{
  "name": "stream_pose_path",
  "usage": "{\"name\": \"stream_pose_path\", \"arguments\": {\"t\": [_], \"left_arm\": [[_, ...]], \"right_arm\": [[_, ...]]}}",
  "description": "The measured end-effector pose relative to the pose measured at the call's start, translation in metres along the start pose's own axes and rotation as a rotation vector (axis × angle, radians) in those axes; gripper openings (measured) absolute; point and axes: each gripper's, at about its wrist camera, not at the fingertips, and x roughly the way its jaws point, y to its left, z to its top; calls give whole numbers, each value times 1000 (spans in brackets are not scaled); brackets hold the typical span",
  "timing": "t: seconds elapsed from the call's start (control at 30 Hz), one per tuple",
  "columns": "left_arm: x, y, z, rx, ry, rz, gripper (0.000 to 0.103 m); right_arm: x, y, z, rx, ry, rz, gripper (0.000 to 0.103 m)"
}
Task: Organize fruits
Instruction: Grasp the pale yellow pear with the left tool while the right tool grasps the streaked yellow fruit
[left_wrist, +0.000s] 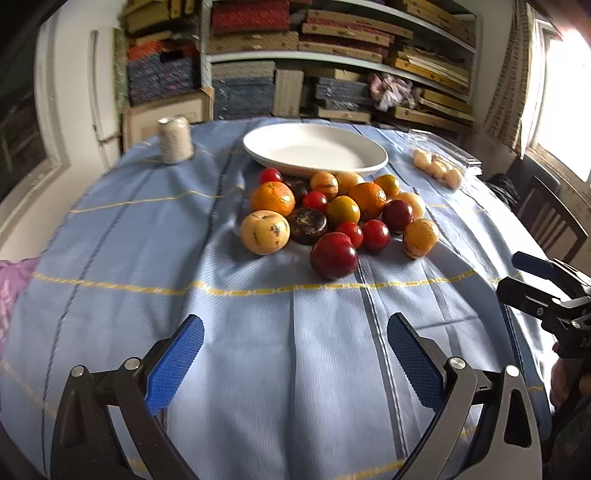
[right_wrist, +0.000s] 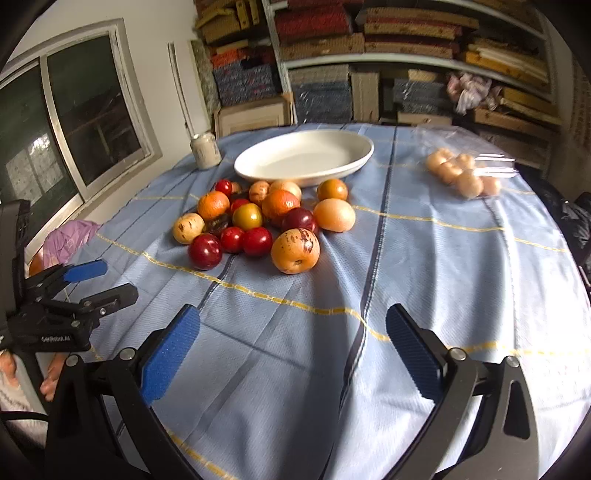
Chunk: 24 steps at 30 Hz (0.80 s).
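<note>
Left gripper (left_wrist: 295, 354): blue ribbed pads spread wide, nothing between them, hovering low over the table (left_wrist: 110, 295). Right gripper (right_wrist: 293, 352): same state, pads well apart and empty, off to the left one's right.

Straight ahead of both, well apart from the fingertips: fruit pile (left_wrist: 336, 214), loose on the pale blue cloth (right_wrist: 443, 295) with its yellow and dark stripes. Beyond the pile, just behind it and touching or nearly touching the far fruits: white oval dish (left_wrist: 314, 147), bare, glossy, shallow-rimmed, long axis running across the view.

Nearest to the left gripper: dark red plum-like fruit (left_wrist: 334, 254), smooth, shiny, round, at the front edge of the pile and slightly right of the centre line. Nearest to the right gripper: speckled yellow-orange fruit (right_wrist: 295, 251), rounder, matte, brown-marked, ahead and a little left. Either probably a fair first pick, each for its own side; dish likely the goal, though only a judgement.

Among the rest: two dimpled oranges, small glossy red ones, a dark wrinkled one. Round and slick, so liable to roll when nudged.

Far right: clear bag of pale round items (right_wrist: 465, 173). Far left: pale jar (left_wrist: 175, 140).
</note>
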Motion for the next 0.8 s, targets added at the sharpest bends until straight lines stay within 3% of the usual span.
{"name": "stream_pose_path", "arguments": {"t": [0.17, 0.3, 0.37, 0.53, 0.67, 0.77, 0.8], "left_arm": [[29, 17, 20, -12, 62, -35, 100], [48, 25, 37, 14, 72, -19, 100], [55, 26, 44, 23, 77, -41, 91], [71, 37, 62, -5, 87, -73, 81], [87, 48, 71, -55, 116, -125, 80], [95, 48, 70, -58, 132, -139, 71], [97, 48, 69, -54, 129, -134, 70]], "right_arm": [[24, -2, 24, -37, 22, 5, 99], [53, -8, 43, -44, 62, 1, 99], [65, -12, 47, -35, 69, 9, 99], [77, -18, 47, -29, 64, 29, 99], [77, -17, 47, -38, 51, 32, 99], [84, -15, 46, -46, 77, 53, 89], [86, -15, 45, -45, 88, 59, 77]]}}
